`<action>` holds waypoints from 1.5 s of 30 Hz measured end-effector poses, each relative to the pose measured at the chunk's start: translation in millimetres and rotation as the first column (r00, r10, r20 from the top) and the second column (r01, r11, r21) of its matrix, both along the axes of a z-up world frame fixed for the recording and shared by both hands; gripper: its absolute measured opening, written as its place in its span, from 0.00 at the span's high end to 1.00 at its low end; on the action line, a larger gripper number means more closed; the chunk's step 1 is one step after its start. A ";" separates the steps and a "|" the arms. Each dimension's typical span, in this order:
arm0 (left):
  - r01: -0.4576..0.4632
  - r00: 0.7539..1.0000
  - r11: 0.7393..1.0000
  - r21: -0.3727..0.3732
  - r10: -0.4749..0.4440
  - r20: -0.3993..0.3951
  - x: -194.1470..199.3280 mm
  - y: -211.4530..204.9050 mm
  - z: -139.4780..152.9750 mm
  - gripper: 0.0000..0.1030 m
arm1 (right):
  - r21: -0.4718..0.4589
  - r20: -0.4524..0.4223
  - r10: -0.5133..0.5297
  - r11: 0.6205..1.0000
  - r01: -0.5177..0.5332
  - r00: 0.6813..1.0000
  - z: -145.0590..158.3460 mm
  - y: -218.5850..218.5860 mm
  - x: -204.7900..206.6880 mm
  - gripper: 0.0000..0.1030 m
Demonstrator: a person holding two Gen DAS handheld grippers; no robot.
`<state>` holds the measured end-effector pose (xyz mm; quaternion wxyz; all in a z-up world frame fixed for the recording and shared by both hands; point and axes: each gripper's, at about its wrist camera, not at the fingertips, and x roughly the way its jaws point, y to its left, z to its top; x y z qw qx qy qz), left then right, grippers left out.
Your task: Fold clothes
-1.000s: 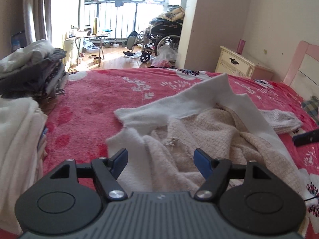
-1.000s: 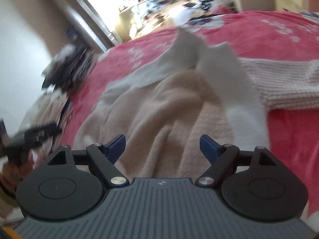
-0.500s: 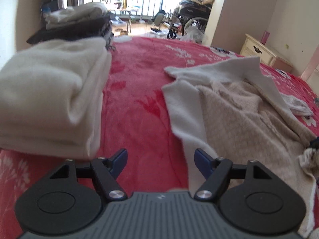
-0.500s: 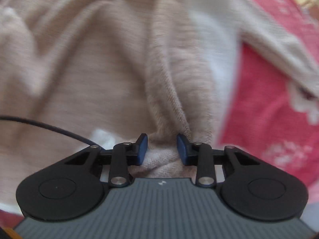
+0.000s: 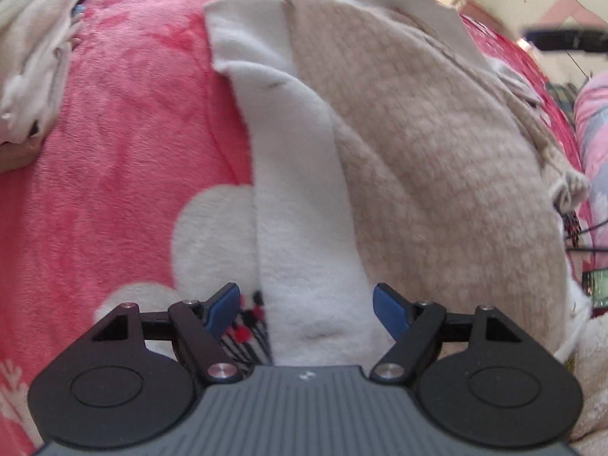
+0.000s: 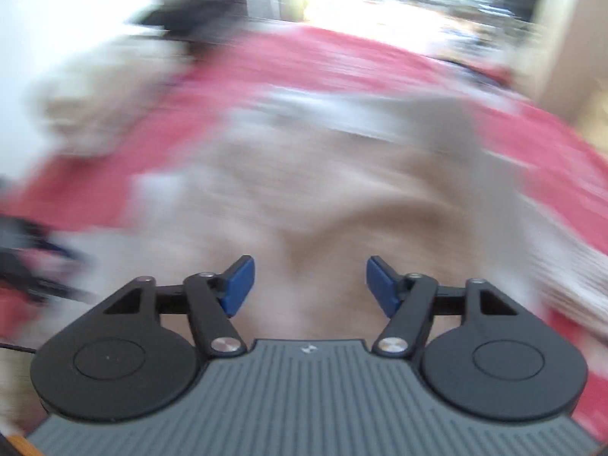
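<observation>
A beige knit sweater with a white fleece lining lies spread on the red blanket. Its white band runs down the sweater's left edge toward me. My left gripper points steeply down over the near end of that band, open, and the band lies between the blue pads without being pressed. The right wrist view is heavily blurred. There my right gripper hangs above the sweater with its jaws opening and nothing pinched between the pads.
A stack of folded pale clothes sits at the blanket's left, blurred in the right wrist view. A pink and blue pillow and dark cables lie at the right edge. A bright window is behind the bed.
My left gripper tipped down and dropped close over the near end of the white band. My right gripper pinched a beige fold half a second ago, then opened and swung away.
</observation>
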<state>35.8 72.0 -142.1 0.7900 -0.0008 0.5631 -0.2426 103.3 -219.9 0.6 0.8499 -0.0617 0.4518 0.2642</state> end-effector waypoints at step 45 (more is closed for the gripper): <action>0.170 0.984 0.798 -0.578 -0.111 0.137 -29.2 -71.9 64.1 0.25 | 0.049 -0.082 -0.414 0.907 0.419 0.907 -112.1 -72.1 49.3 0.90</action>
